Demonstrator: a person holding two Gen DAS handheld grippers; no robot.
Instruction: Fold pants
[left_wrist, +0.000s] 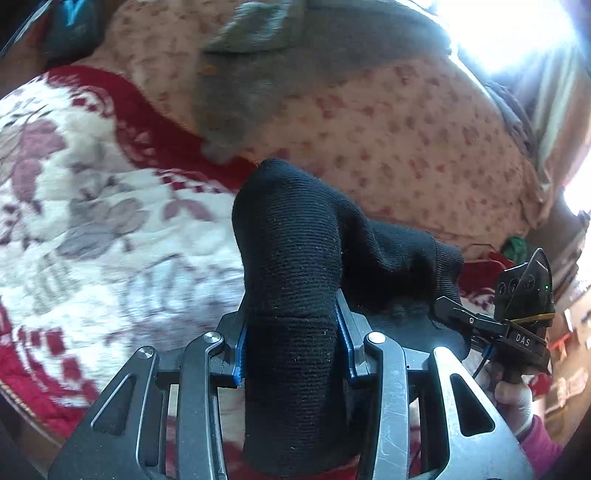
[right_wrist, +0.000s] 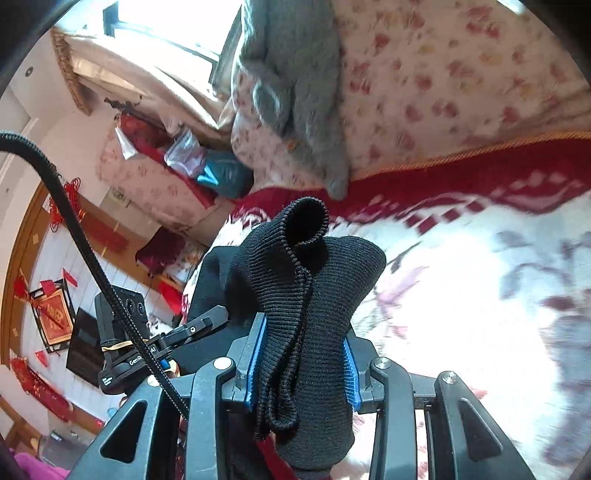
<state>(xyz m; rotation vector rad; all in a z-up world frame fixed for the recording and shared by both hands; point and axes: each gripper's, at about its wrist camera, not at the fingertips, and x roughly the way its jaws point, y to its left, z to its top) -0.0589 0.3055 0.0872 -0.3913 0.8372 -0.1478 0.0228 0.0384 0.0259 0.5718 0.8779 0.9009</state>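
- While I hold both claws up over the bed (left_wrist: 92, 221), the black knit pants (left_wrist: 295, 266) are bunched in the air between them, not lying flat anywhere.
- My left claw (left_wrist: 291, 354) is pinching a thick roll of the black knit between its blue-lined fingers (left_wrist: 241, 354); the cloth bulges above the grip and hangs down below it.
- My right claw (right_wrist: 301, 365) is likewise clamped on the pants (right_wrist: 310, 295), here on a ribbed, seamed edge that curls open at the top. It looks like a cuff or the waistband, but I cannot tell which.
- In the left view the cloth runs across to my right claw (left_wrist: 448, 306), so one span of fabric joins the two grips.
- Below is the red-and-white floral blanket (right_wrist: 480, 277), with a pink flowered quilt (right_wrist: 443, 74) beyond it and a gray garment (right_wrist: 295, 92) draped on that.
- I judge the folding barely begun: no neat crease shows, and nothing is laid down.
- What is left, as I see it: spreading the pants flat on the blanket, laying leg over leg, then folding them across.
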